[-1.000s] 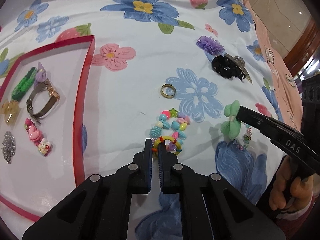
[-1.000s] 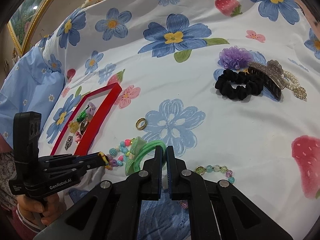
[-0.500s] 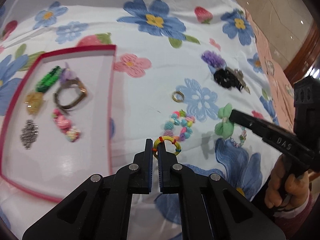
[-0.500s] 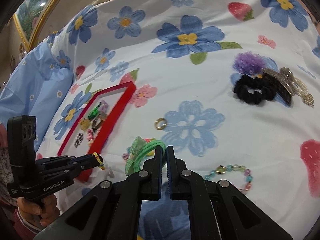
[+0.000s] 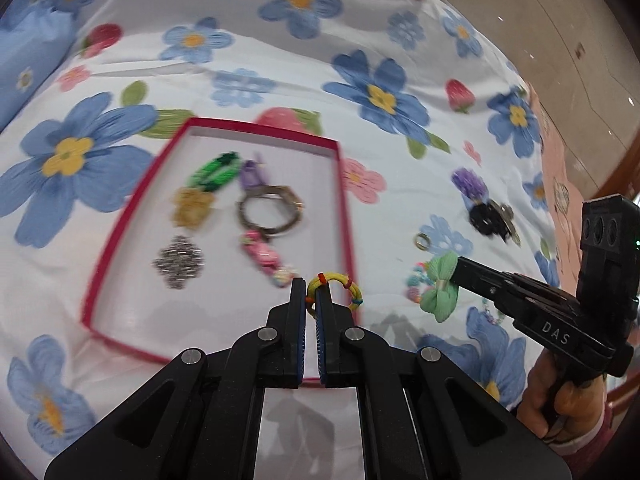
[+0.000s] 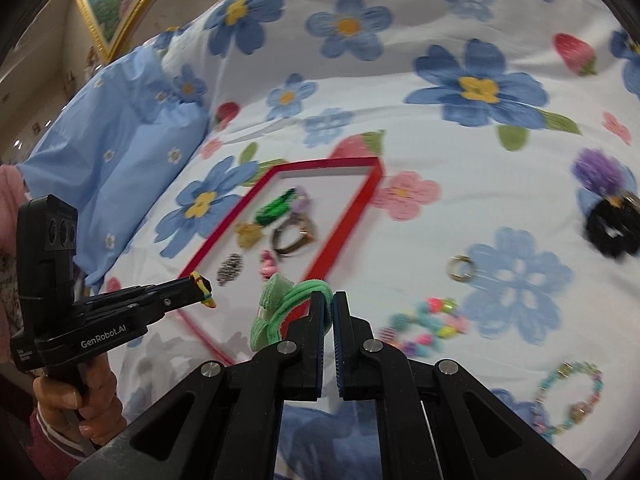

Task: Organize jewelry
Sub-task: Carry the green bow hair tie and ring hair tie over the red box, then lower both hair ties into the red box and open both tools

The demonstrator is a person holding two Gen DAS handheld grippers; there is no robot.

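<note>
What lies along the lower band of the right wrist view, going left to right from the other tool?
Left tool gripping a yellow hair tie → green bow hair tie in the right tool → pastel bead bracelet → clear bead bracelet.

Matt cloth bedsheet (image 5: 400,184), metal ring (image 6: 462,268)

Floral bedsheet (image 5: 280,64), blue pillow (image 6: 120,120), gold-framed picture (image 6: 116,4), tiled floor (image 5: 560,20).

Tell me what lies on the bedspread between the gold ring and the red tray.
Nothing: in the right wrist view, the stretch between the gold ring and the red tray is bare floral bedspread, with only its printed pink flower.
</note>
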